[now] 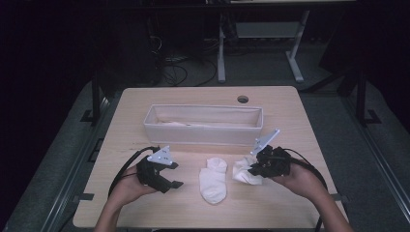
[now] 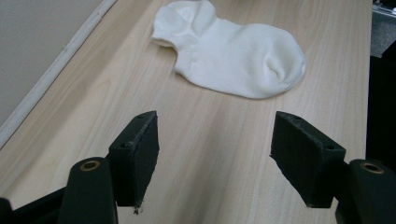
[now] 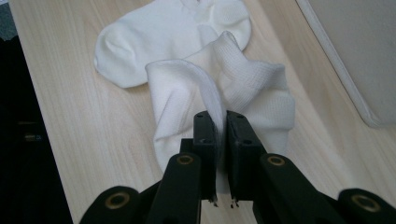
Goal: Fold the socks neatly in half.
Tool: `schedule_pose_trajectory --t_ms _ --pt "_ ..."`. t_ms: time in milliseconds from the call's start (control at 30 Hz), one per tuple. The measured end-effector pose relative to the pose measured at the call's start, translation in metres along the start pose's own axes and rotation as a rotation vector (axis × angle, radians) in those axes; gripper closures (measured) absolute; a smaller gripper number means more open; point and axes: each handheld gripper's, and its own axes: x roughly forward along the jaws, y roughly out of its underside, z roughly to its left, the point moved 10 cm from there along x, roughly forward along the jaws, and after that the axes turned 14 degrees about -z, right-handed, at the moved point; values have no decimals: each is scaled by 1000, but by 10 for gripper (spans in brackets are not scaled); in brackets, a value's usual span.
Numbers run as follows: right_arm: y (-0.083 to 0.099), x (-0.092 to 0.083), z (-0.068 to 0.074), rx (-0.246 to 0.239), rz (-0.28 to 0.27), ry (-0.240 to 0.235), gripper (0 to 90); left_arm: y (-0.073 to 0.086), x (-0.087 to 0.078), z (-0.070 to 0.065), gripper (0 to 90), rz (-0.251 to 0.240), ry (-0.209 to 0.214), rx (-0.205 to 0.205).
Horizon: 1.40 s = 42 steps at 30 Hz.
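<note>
Two white ankle socks lie on the wooden table in front of a fabric bin. One sock (image 1: 213,180) (image 2: 233,58) (image 3: 159,35) lies flat at the centre. The other, a crumpled sock (image 1: 244,172) (image 3: 224,102), sits to its right. My right gripper (image 1: 255,166) (image 3: 221,126) is shut on a fold of that crumpled sock, its jaws pinching the fabric. My left gripper (image 1: 175,175) (image 2: 215,149) hovers just left of the flat sock, open, with bare table between its pads.
A long white fabric bin (image 1: 203,126) stands across the table behind the socks, with something pale lying inside. Its wall (image 2: 37,51) (image 3: 359,51) is close beside each gripper. A cable hole (image 1: 242,99) sits at the table's far side.
</note>
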Motion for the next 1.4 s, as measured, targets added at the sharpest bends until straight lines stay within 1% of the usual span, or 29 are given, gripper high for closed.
schedule_pose_trajectory --t_ms 200,433,733,967,1133,1300,1400 --pt "-4 5 3 -8 5 -9 828 0 0 0 319 3 2 7" --pt "-13 17 12 -29 9 -44 828 0 -2 1 318 2 -1 2" --pt "-20 29 17 -41 20 -67 828 1 -6 3 315 -6 -9 -6" --pt "-30 43 22 -66 34 -85 828 1 -7 3 315 -12 -10 -10" --pt "-33 53 23 -69 39 -100 827 2 -9 5 315 -14 -14 -12" --pt "-35 59 24 -70 47 -115 828 5 -9 7 315 -12 -19 -23" --pt "-37 62 24 -72 50 -121 828 5 -11 8 314 -12 -21 -23"
